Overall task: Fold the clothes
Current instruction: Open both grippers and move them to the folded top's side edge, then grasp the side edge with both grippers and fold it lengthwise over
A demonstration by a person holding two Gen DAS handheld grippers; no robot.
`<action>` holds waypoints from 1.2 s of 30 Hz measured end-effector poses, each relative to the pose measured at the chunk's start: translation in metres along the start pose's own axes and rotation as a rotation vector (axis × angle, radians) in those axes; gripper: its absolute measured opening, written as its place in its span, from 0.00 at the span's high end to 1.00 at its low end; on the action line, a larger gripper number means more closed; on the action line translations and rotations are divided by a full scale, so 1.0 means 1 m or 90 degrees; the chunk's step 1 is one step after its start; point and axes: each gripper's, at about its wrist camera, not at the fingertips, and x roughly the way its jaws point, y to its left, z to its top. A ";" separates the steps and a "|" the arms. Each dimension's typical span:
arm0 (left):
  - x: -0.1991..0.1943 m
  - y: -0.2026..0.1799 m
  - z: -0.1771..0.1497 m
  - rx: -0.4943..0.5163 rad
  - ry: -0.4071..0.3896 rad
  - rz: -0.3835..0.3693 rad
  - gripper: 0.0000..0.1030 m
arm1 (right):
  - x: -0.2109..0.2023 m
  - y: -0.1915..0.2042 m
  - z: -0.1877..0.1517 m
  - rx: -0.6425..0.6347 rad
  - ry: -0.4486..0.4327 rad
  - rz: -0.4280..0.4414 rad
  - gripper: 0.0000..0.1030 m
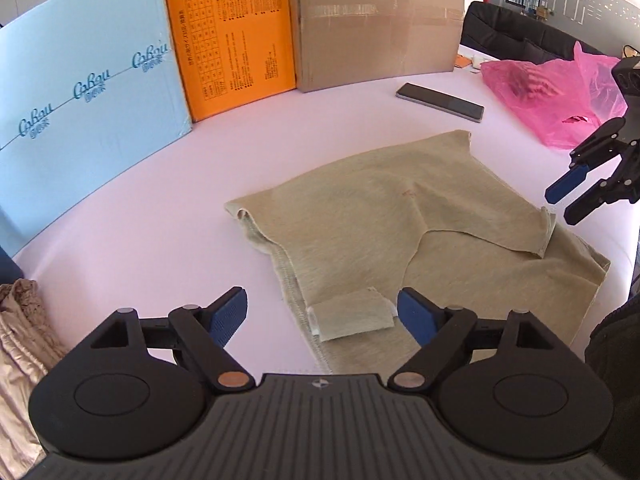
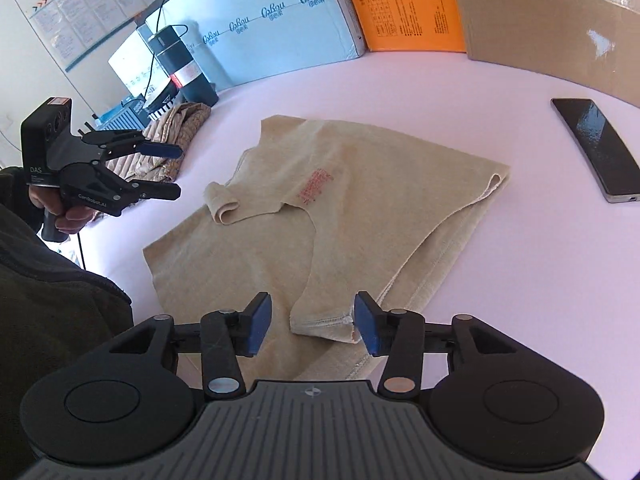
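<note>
White bench (image 1: 132, 216) surface is backed along its far edge by a pale blue carton (image 1: 80, 92), an orange carton (image 1: 232, 32) and a brown cardboard box (image 1: 376, 20), all stood upright. A beige garment (image 1: 384, 224) is laid partly folded near the middle of the bench, its long axis running from the near edge toward the far right corner, with one sleeve (image 2: 222, 206) turned up on top. A dark phone (image 1: 440, 102) is seen flat beyond it, apart from the cloth. A pink plastic bag (image 1: 552, 92) is slumped at the far right; its contents cannot be made out. Crumpled tan cloth (image 1: 20, 344) is heaped at the left edge. The left gripper (image 1: 322, 316) is held wide apart over the garment's near hem, nothing gripped. The right gripper (image 2: 314, 322) is likewise spread, a folded corner lying between its blue pads (image 2: 366, 322), untouched
</note>
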 end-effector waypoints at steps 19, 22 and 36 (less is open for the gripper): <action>0.133 0.008 0.064 -0.065 0.084 0.181 0.13 | 0.101 -0.057 0.051 -0.092 -0.036 -0.279 0.11; 0.125 0.017 0.056 -0.079 0.092 0.194 0.13 | 0.081 -0.065 0.039 -0.031 -0.051 -0.303 0.07; 0.038 0.046 -0.019 -0.267 0.101 -0.004 0.14 | 0.001 -0.063 -0.062 0.329 -0.095 -0.016 0.06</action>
